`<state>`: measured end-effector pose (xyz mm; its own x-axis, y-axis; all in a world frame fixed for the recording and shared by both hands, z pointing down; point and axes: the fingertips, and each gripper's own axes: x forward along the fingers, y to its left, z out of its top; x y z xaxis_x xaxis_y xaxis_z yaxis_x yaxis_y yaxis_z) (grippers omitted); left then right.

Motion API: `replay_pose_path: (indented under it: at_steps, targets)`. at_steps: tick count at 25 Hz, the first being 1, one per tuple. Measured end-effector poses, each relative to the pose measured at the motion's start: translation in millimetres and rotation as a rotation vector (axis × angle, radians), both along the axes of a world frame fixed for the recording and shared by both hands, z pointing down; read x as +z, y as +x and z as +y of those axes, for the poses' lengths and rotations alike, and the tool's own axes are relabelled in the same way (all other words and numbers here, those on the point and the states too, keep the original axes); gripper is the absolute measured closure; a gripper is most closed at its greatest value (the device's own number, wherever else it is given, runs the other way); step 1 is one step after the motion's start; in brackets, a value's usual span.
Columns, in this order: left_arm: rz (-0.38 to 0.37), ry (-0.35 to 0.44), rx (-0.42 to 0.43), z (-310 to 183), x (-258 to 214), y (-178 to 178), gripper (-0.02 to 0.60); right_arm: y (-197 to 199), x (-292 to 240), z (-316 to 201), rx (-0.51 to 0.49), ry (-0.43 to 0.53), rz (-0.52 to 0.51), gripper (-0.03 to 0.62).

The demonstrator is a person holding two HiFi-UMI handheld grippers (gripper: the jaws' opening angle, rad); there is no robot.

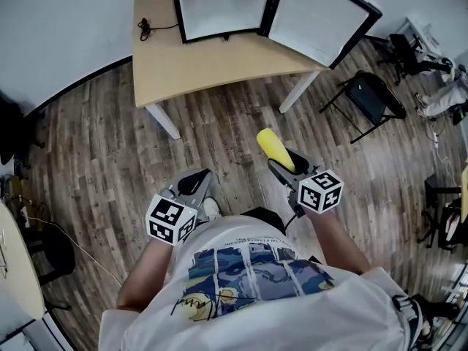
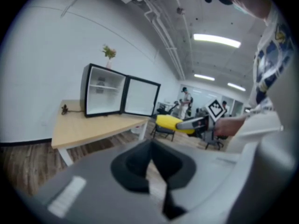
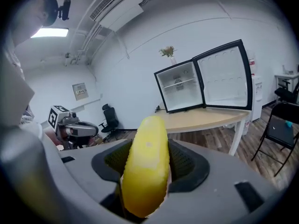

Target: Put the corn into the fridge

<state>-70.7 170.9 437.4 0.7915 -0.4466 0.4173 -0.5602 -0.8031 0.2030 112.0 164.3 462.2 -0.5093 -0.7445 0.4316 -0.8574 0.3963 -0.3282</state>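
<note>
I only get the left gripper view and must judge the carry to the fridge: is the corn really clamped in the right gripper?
Observer: Yes. In the right gripper view the right gripper has both jaws pressed on the corn, whose tip pokes out past them.
Operator: Anything near the table I might bump into?
Observer: The head view shows a black folding chair to the right of the table, off the straight line to the open fridge.
</note>
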Motion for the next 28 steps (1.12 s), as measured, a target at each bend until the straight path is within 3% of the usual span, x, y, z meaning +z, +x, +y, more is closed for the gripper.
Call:
replay_pose_path:
  at_steps: [4,8,13,21,28]
  targets:
    - [-0.008,-0.026,0.037,-23,13,-25,0.572,-22,-1,-47,0.032,0.011,0.016,0.355]
    - [0.03,-0.071,-0.02,-51,22,-46,0.572,-28,-2,-89,0.051,0.009,0.043,0.355]
    - [0.023,-0.077,-0.069,-95,27,-57,0.572,-21,5,-153,0.058,0.015,0.053,0.355]
    - [-0.033,-0.07,-0.217,-209,34,-69,0.572,-4,23,-309,0.031,0.036,0.083,0.355]
    - [-0.046,-0.062,-0.309,-295,15,-55,0.572,8,34,-440,0.011,0.028,0.089,0.355]
